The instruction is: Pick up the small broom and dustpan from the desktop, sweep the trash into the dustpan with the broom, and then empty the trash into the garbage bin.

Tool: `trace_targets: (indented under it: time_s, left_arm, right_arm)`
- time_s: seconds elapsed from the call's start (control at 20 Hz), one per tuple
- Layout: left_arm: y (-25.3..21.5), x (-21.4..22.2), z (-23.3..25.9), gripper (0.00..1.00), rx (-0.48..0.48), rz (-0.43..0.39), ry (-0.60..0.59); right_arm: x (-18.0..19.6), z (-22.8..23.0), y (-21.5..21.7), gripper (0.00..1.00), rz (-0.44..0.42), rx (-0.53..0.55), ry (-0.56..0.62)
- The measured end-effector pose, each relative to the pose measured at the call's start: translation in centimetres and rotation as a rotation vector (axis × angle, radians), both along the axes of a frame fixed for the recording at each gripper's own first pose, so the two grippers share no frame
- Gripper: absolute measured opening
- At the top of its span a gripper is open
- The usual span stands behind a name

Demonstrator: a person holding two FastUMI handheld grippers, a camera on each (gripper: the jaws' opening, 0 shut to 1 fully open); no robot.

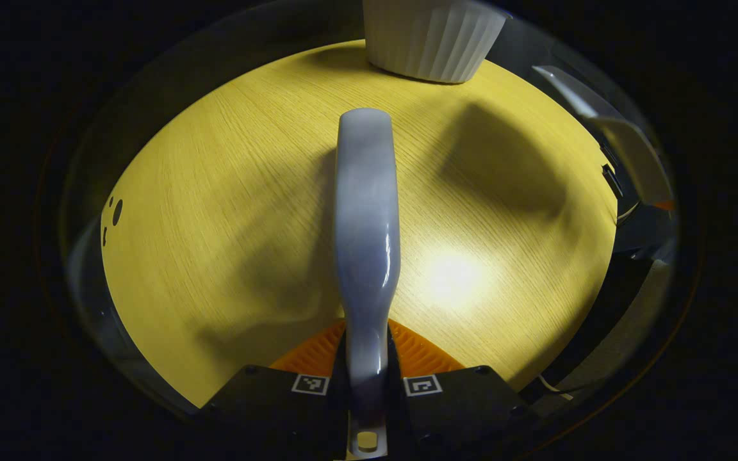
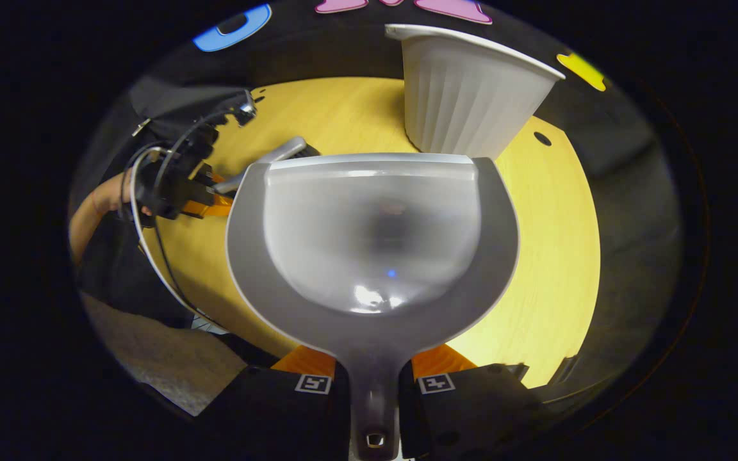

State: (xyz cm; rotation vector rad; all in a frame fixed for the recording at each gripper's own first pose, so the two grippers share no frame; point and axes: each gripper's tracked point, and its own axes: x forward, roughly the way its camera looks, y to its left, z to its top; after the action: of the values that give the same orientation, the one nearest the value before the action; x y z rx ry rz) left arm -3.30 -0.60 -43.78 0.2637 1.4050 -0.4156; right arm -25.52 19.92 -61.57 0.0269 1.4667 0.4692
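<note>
No readable text, labels, brands, numbers or signs

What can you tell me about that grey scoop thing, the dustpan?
The dustpan is smooth grey plastic: a wide darker rim around a paler, glossy bowl, a straight front lip, and a short handle with a hanging hole. The right gripper is shut on the handle, holding the pan above the yellow wooden desktop, lip toward the white ribbed garbage bin. The bowl looks empty.
</note>
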Motion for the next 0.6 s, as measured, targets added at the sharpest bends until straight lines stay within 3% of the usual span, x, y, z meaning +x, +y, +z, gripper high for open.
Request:
trace_targets:
  time_s: [0.2, 0.6]
  left_arm:
    - [-0.1, -0.2, 0.2, 0.28, 0.015, 0.02, 0.005]
    - [-0.3, -0.4, 0.3, 0.29, 0.048, 0.056, 0.003]
  right_arm:
    - [-0.1, -4.3, 1.3, 0.34, -0.004, -0.032, 0.03]
    - [-0.8, -8.4, 2.3, 0.35, 0.141, -0.051, 0.031]
